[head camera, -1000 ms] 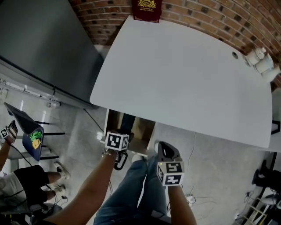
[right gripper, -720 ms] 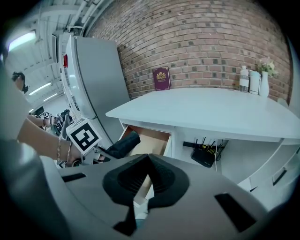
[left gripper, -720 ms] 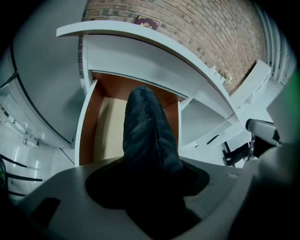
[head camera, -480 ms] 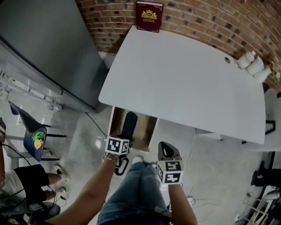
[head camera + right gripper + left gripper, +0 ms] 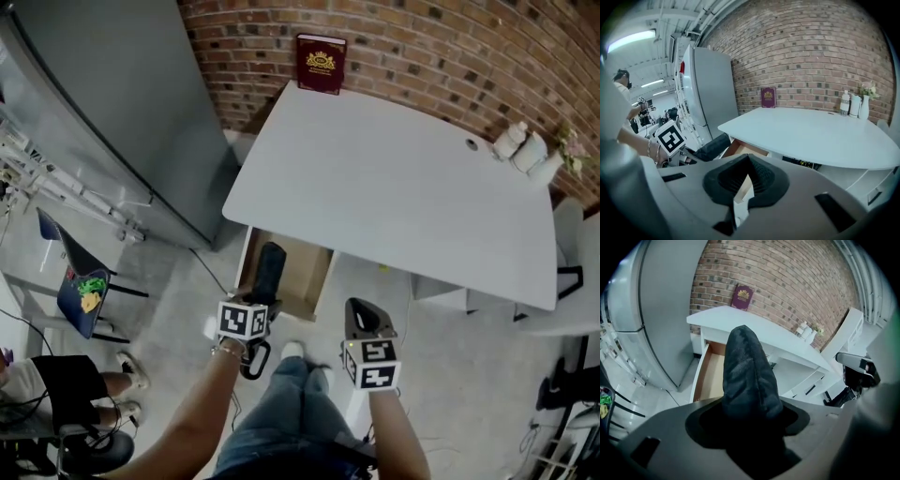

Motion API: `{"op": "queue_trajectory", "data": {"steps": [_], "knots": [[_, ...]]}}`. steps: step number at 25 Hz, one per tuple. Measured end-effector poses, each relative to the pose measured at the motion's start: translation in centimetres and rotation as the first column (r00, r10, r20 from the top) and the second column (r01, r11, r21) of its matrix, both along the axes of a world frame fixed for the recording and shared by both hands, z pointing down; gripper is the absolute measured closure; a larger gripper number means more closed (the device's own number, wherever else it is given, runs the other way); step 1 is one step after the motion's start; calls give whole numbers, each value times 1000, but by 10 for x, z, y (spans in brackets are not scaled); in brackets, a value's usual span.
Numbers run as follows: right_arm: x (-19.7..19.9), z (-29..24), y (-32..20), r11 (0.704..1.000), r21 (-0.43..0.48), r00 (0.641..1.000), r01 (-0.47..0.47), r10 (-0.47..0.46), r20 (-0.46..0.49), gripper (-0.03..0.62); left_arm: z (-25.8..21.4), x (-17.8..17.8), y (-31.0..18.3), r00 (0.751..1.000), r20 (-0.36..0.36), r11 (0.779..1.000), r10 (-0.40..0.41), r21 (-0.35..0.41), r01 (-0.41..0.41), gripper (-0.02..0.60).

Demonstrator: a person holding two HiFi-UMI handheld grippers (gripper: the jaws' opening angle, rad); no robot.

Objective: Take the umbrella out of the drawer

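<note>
A black folded umbrella [image 5: 269, 270] sticks out ahead of my left gripper [image 5: 259, 300], which is shut on its lower half; its strap loop hangs behind the marker cube. In the left gripper view the umbrella [image 5: 746, 373] fills the space between the jaws of the left gripper [image 5: 750, 414] and points toward the open drawer [image 5: 708, 377]. In the head view the wooden drawer [image 5: 302, 279] stands pulled out under the white table [image 5: 394, 178]. My right gripper [image 5: 362, 309] hovers beside the left, shut with nothing in it. In its own view the right gripper [image 5: 746, 160] has its pads meeting.
A red book [image 5: 322, 64] leans on the brick wall at the table's back edge. Bottles and a small vase [image 5: 521, 148] stand at the far right corner. A grey fridge [image 5: 103, 103] stands left of the table. A folding chair [image 5: 80, 292] and a seated person are at the lower left.
Both grippers have risen and drawn back from the table. The umbrella has come up with the left gripper, and more of the drawer's wooden inside now shows.
</note>
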State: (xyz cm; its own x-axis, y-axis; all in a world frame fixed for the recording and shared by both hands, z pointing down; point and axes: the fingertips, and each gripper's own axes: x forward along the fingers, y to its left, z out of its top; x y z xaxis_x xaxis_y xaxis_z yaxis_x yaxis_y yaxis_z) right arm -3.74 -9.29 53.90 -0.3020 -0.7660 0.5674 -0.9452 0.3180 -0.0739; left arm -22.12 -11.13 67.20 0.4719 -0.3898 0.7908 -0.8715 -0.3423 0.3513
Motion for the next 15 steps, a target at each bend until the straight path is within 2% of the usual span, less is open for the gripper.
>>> {"op": "queue_trajectory", "data": {"steps": [8,15], "knots": [[17,-65,8,995,103,1000,-17,17,3,602,-57,7,23,999,-16,994,-30,103,31,310],[24,-118,7,979,187,995,-82,69,74,602,-104,14,35,995,-67,980,-69,181,80,308]]}}
